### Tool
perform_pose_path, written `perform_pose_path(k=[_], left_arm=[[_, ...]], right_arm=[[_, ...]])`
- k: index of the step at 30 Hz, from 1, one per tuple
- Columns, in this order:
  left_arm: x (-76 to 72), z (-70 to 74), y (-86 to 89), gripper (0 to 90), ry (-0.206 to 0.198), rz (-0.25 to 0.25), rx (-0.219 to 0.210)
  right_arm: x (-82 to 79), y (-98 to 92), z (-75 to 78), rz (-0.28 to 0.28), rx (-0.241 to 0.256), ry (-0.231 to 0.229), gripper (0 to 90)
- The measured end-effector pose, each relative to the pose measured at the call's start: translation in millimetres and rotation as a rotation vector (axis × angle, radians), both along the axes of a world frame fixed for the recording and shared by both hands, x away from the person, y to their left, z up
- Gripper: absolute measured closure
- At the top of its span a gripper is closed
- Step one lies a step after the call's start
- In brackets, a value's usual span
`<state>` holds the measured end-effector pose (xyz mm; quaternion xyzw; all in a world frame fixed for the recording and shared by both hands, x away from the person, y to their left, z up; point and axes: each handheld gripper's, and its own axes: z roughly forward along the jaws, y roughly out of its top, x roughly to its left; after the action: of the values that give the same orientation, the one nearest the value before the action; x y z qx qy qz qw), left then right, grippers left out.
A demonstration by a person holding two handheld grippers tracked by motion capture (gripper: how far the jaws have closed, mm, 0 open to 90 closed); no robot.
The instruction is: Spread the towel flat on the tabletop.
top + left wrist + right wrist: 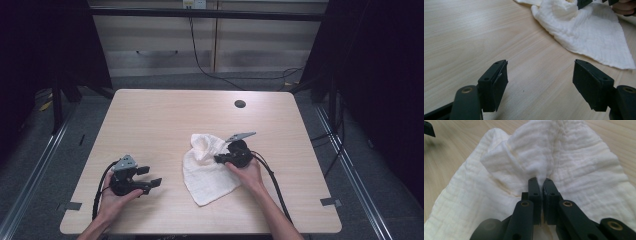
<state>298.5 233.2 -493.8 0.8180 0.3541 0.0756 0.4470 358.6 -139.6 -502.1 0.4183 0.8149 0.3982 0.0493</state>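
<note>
Cloth (209, 167), a white crinkled muslin piece, lies rumpled right of the middle of the wooden table (165, 115), its near corner pointing toward the person. It looks light, soft and limp, so it will likely sag and drag wherever it is not held, and a pinched ridge should hold better than a flat patch. The right gripper (540, 185) has its fingers pressed together on a raised fold near the cloth's far end. The left gripper (540, 85) sits well apart at the near left, fingers spread wide over bare wood. The loose near corner (624, 63) looks like the natural second hold. Open table lies to the left and beyond; the near and right edges are closer, so spreading probably goes best leftward.
</note>
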Motion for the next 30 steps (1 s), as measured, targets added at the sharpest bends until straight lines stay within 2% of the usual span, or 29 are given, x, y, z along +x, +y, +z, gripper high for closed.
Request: perform_pose_path(k=[4, 6, 7, 12, 14, 17, 18, 19, 20, 23, 25, 26, 28, 29, 30], left_arm=[[-0.8, 0.8, 1.4, 28.4, -0.011, -0.001, -0.003], [-2.5, 1.8, 1.6, 35.4, -0.028, -0.002, -0.001], [-2.5, 1.8, 1.6, 35.5, -0.028, -0.002, -0.001], [-3.8, 0.0, -2.5, 37.7, -0.016, -0.035, 0.004], [-3.6, 0.0, -2.9, 37.4, -0.014, -0.031, 0.002], [-2.4, -0.1, -2.8, 37.0, 0.012, -0.027, -0.006], [-2.3, -0.1, -2.7, 37.0, 0.015, -0.027, -0.011], [-2.7, 0.3, -3.0, 36.9, 0.013, -0.029, -0.019], [-2.7, 0.3, -3.0, 36.4, 0.013, -0.029, -0.019], [-4.0, 1.8, -4.0, 36.0, 0.012, -0.044, -0.024], [-5.6, 3.5, -4.8, 36.3, 0.011, -0.061, -0.031], [-7.1, 4.4, -5.5, 36.3, 0.002, -0.069, -0.029], [-12.6, 7.9, -9.0, 39.1, 0.000, -0.079, -0.069], [-12.6, 7.9, -9.0, 39.4, 0.000, -0.079, -0.069], [-14.2, 9.1, -12.0, 39.4, -0.009, -0.092, -0.065]], right_arm=[[3.3, 14.0, -3.1, -0.010, -0.016, -0.004, 85.9], [6.4, 22.3, -2.7, -0.008, -0.023, -0.005, 84.9], [6.4, 22.3, -2.7, -0.008, -0.023, -0.005, 84.9], [12.5, 35.5, -1.1, -0.007, -0.032, -0.008, 80.6], [12.9, 36.3, -0.8, -0.006, -0.036, -0.008, 78.7], [13.0, 35.7, 3.2, -0.002, -0.017, -0.023, 69.3], [12.3, 33.9, 6.3, -0.009, -0.009, -0.028, 65.7], [10.4, 28.1, 13.9, -0.004, 0.015, -0.039, 58.4], [10.4, 28.1, 13.9, -0.004, 0.015, -0.039, 58.4], [5.6, 12.5, 26.7, -0.013, 0.043, -0.065, 51.5], [-2.3, -6.2, 37.1, -0.031, 0.050, -0.080, 49.0], [-2.3, -6.2, 37.1, -0.031, 0.050, -0.080, 49.0], [-11.7, -27.8, 44.1, -0.062, 0.045, -0.097, 48.8], [-11.7, -27.8, 44.1, -0.062, 0.045, -0.097, 48.8], [-18.8, -42.8, 47.2, -0.076, 0.048, -0.102, 48.8]])
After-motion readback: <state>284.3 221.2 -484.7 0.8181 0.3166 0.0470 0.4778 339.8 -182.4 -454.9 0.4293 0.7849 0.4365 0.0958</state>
